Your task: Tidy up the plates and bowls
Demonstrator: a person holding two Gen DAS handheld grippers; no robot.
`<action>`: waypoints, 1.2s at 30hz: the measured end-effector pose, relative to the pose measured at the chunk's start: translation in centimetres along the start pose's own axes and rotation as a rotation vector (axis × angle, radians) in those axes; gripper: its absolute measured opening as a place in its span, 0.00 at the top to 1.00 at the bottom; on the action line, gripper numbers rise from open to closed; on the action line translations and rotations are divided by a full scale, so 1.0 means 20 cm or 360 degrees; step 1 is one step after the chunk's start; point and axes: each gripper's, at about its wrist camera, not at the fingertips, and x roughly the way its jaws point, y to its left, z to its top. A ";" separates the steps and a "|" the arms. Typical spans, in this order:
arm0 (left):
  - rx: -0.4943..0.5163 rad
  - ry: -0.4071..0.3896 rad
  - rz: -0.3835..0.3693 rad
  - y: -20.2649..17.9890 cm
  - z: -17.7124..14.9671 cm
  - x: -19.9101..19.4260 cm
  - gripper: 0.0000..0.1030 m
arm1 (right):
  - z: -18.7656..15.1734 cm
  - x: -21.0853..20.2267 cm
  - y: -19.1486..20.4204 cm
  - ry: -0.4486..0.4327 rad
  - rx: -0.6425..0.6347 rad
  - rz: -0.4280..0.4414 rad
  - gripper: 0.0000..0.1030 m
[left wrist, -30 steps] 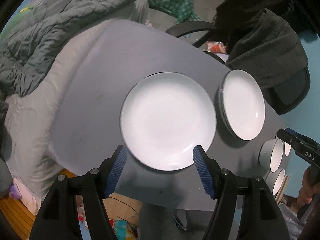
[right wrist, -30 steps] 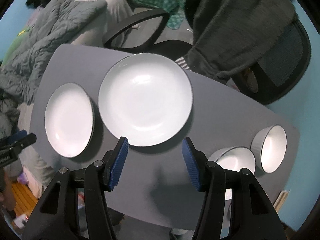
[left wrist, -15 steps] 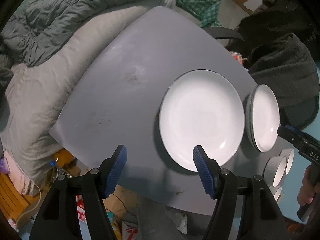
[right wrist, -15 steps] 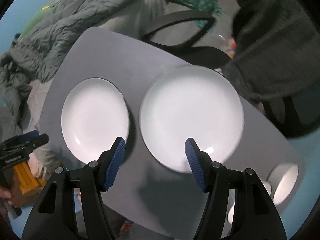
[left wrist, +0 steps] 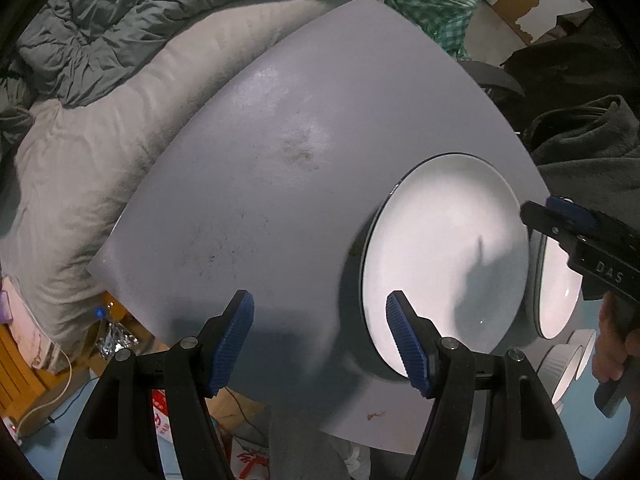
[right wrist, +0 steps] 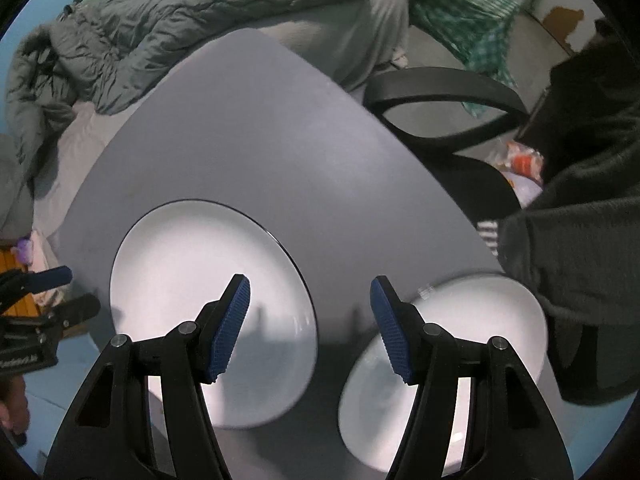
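from the left wrist camera, the left gripper [left wrist: 318,338] points down over the smooth grey tabletop [left wrist: 280,168], its blue ribbed pads spread wide with nothing between them, only bare table showing in the gap; the right-hand pad [left wrist: 406,342] sits in front of the near-left rim of the large white round plate with a thin dark rim [left wrist: 444,256], whether it touches cannot be told; that plate lies flat on the right part of the table; just beside it to the right is the second white dark-rimmed plate [left wrist: 558,284], partly covered by the black right gripper [left wrist: 580,236] reaching in from the right edge, a hand [left wrist: 614,340] on its handle; low at the right edge stand two white ribbed bowls [left wrist: 568,356], close together; a rumpled grey-green quilt [left wrist: 160,12] lies on the pale bed beyond the table.

from the right wrist camera, the right gripper [right wrist: 310,328] points down, its jaws apart and empty, having just been opening a little; between its pads shows the strip of grey table [right wrist: 260,128] separating the two plates; the large white plate [right wrist: 200,280] lies under the left pad [right wrist: 232,326], the second white plate [right wrist: 460,344] under the right one, the two plates near each other but apart; the left gripper [right wrist: 44,300] enters at the left edge; a black office chair armrest [right wrist: 444,84] and a dark grey cloth [right wrist: 580,264] sit beyond the table's right side, the cloth overlapping the second plate's far edge.
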 end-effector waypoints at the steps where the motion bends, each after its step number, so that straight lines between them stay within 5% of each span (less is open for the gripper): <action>1: -0.0001 0.0007 0.0005 0.01 0.00 0.01 0.32 | 0.00 0.02 0.00 0.0010 -0.0003 0.0016 0.39; 9: 0.0050 0.0028 0.0030 0.02 -0.02 0.04 0.32 | 0.01 0.16 0.01 0.0086 0.0005 0.0080 0.40; 13: 0.0102 0.0025 0.0045 0.02 -0.01 0.05 0.32 | 0.01 0.19 0.00 0.0121 0.0042 0.0133 0.61; 22: 0.0174 -0.0001 -0.0009 0.01 0.04 0.09 0.32 | -0.03 0.20 0.01 0.0145 0.0094 0.0124 0.66; 36: 0.0295 0.0037 -0.0071 0.00 0.10 0.15 0.32 | -0.35 0.19 -0.03 0.0136 0.0464 0.0378 0.84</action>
